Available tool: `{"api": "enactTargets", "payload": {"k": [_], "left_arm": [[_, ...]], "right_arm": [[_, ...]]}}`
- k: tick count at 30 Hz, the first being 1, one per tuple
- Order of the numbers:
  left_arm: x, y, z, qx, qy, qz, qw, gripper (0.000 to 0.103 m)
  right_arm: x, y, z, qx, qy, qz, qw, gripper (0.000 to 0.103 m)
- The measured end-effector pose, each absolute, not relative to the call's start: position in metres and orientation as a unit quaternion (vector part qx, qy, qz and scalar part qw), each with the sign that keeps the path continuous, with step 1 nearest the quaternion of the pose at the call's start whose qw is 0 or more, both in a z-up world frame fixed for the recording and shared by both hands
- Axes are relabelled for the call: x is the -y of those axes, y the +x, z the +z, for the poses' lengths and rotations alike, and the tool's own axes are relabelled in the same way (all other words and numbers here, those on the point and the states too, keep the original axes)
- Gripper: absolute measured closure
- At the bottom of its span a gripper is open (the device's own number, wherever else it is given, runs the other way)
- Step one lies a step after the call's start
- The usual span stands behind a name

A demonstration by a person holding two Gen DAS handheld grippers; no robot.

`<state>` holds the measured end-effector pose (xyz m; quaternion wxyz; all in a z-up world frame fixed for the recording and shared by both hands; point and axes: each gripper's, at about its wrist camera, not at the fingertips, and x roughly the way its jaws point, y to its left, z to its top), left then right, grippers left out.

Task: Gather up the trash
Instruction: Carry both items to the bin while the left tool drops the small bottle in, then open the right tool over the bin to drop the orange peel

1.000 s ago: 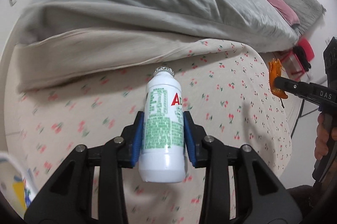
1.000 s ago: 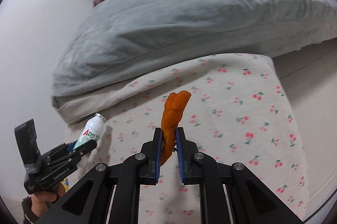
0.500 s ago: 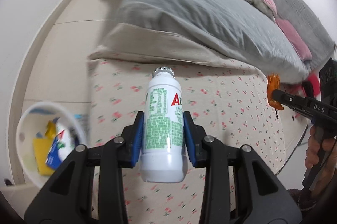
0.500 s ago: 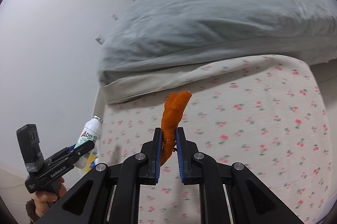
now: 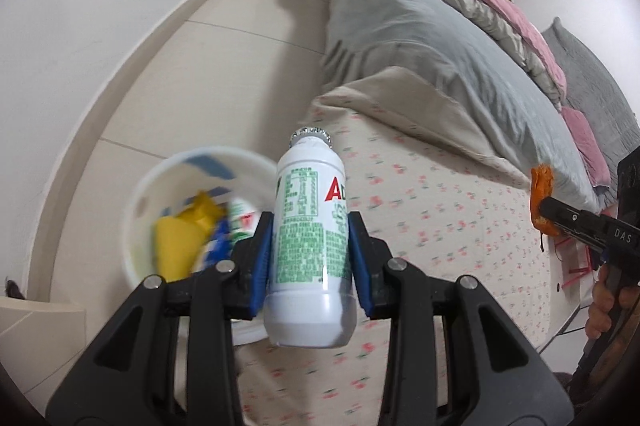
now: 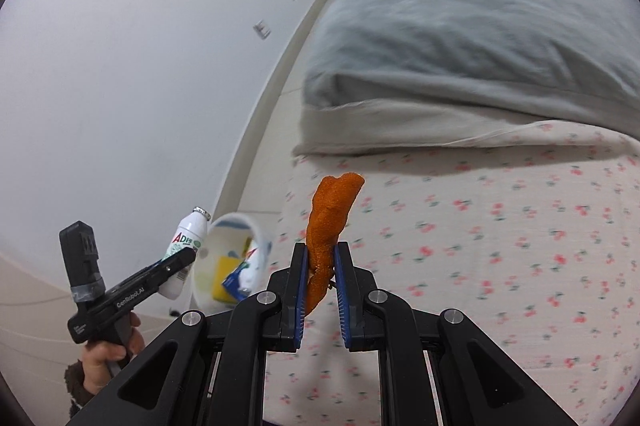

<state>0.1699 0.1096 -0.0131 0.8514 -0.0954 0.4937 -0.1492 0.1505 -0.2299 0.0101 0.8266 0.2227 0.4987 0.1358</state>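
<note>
My left gripper [image 5: 310, 258] is shut on a white plastic bottle [image 5: 310, 238] with green print and a foil cap, held upright between the blue pads. A white trash bin [image 5: 192, 218] stands on the floor just left of the bottle, with yellow and blue wrappers inside. My right gripper [image 6: 320, 286] is shut on a strip of orange peel [image 6: 330, 218] that sticks up above the pads. In the right wrist view the left gripper [image 6: 176, 262], its bottle [image 6: 186, 246] and the bin [image 6: 236, 258] show at the lower left. The peel [image 5: 541, 194] also appears at the right edge of the left wrist view.
The bed with a cherry-print sheet [image 5: 440, 226] and a grey duvet [image 5: 420, 38] fills the right side. Pale floor tiles [image 5: 208, 66] and a white wall [image 6: 140, 46] lie to the left. A person's hand [image 6: 104, 354] grips the left tool's handle.
Both grippers have swung left from over the bed toward its corner. The bin, barely visible before, now sits beside the bottle. Both grips are unchanged.
</note>
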Motion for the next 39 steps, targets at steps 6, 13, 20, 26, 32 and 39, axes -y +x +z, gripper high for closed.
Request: {"api": "enactTargets", "payload": {"k": [6, 13, 20, 26, 32, 39], "left_arm": [[-0.146, 0.166, -0.028, -0.498, -0.114, -0.131, 0.850, 0.065], [-0.159, 0.171, -0.043, -0.488, -0.104, -0.116, 0.859, 0.065], [-0.149, 0.177, -0.060, -0.496, -0.062, -0.096, 0.861, 0.046], [-0.155, 0.165, -0.052, -0.483, -0.040, -0.072, 0.872, 0.026], [-0.168, 0.161, -0.055, -0.496, -0.028, -0.051, 0.866, 0.023], [-0.183, 0.150, -0.056, -0.506, -0.037, -0.029, 0.861, 0.020]], "right_arm": [[0.180, 0.163, -0.004, -0.520, 0.202, 0.163, 0.814, 0.089], [0.126, 0.172, -0.024, -0.536, 0.179, 0.188, 0.803, 0.089], [0.084, 0.179, -0.046, -0.548, 0.153, 0.210, 0.795, 0.089], [0.067, 0.183, -0.055, -0.548, 0.145, 0.216, 0.795, 0.089], [0.048, 0.196, -0.071, -0.554, 0.148, 0.207, 0.792, 0.089], [0.036, 0.198, -0.081, -0.558, 0.144, 0.199, 0.793, 0.086]]}}
